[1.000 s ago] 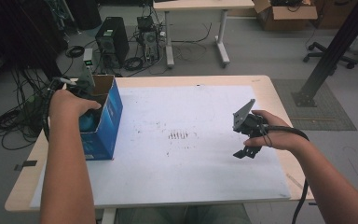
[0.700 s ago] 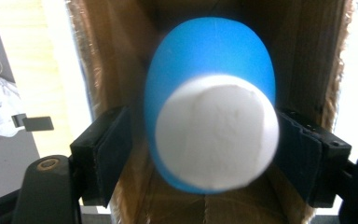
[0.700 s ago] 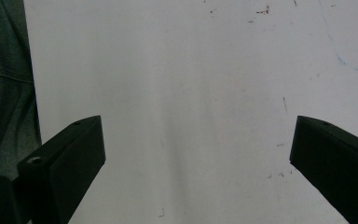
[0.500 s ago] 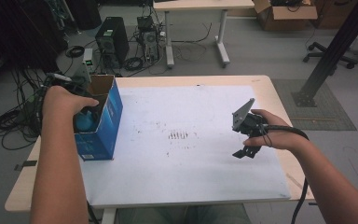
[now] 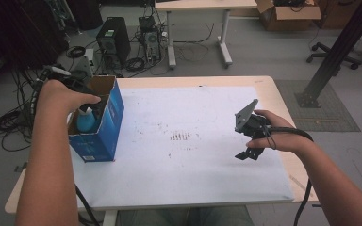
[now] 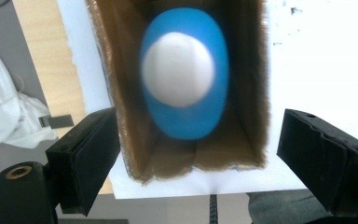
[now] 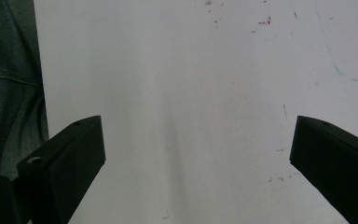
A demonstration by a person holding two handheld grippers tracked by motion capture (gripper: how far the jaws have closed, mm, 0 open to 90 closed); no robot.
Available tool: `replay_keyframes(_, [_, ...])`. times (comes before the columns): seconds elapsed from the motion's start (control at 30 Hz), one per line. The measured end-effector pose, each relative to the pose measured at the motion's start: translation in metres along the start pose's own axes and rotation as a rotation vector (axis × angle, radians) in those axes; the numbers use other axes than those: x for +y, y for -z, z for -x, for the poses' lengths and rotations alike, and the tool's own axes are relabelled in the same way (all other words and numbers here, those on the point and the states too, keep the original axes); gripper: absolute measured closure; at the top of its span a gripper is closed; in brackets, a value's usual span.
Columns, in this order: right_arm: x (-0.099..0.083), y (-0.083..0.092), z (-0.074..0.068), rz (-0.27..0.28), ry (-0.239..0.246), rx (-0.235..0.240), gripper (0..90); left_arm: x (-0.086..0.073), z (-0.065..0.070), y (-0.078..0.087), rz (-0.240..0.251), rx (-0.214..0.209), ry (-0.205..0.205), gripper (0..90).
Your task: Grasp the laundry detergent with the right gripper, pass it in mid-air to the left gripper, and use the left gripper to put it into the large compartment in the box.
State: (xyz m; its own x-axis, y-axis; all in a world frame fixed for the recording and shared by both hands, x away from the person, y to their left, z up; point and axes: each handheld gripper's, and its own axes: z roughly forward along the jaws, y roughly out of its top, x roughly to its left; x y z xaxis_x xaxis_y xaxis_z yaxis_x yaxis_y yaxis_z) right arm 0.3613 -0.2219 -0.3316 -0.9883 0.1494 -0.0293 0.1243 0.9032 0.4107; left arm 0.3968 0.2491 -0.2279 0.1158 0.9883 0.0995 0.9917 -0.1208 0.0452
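Blue and white, the round-topped plastic bottle [image 6: 182, 74] stands upright inside the open blue cardboard box [image 5: 104, 123], which sits at the left side of the white table cover [image 5: 188, 155]. The left gripper [image 6: 200, 154] hangs right above the box and looks straight down into it. So the bottle lies directly below this claw, with its long side pointing up toward the claw. In the high view the left hand [image 5: 63, 96] is over the box top, and the blue bottle peeks out just under it.

The left claw's jaws have just been opening. They are spread wide now, one on each side of the box mouth, and nothing is pinched between them. They do not touch the bottle; it sits free in the box below.

The right gripper [image 5: 247, 141] is far off, over the right part of the table cover. Its jaws are spread wide too, with just bare white cover between them. The left hand is much nearer to the bottle, so I think any next move with the bottle belongs to it.
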Motion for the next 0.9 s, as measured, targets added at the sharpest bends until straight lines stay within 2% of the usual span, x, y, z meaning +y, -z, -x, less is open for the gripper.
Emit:
replay_keyframes(0.2, [0.001,0.001,-0.003,-0.002,0.0,-0.002,3.3,-0.001,0.021,0.012,0.011,0.015,-0.07,9.9])
replay_keyframes(0.33, [0.001,0.003,-0.005,0.005,0.003,-0.006,3.3,-0.002,0.037,0.019,0.028,0.007,-0.11,9.9])
replay_keyframes(0.57, [-0.002,0.007,-0.007,0.004,0.002,-0.012,3.3,-0.003,0.069,0.027,0.038,0.022,-0.209,5.8])
replay_keyframes(0.73, [-0.004,0.009,-0.008,0.01,-0.002,-0.018,3.2,-0.002,0.096,0.031,0.032,0.012,-0.309,4.7])
replay_keyframes(0.87, [-0.005,0.01,-0.01,0.008,0.0,-0.015,3.3,-0.002,0.115,0.033,0.035,0.017,-0.372,4.7])
replay_keyframes(0.9, [-0.005,0.01,-0.01,0.006,0.0,-0.015,3.3,-0.002,0.12,0.033,0.034,0.021,-0.399,4.7])
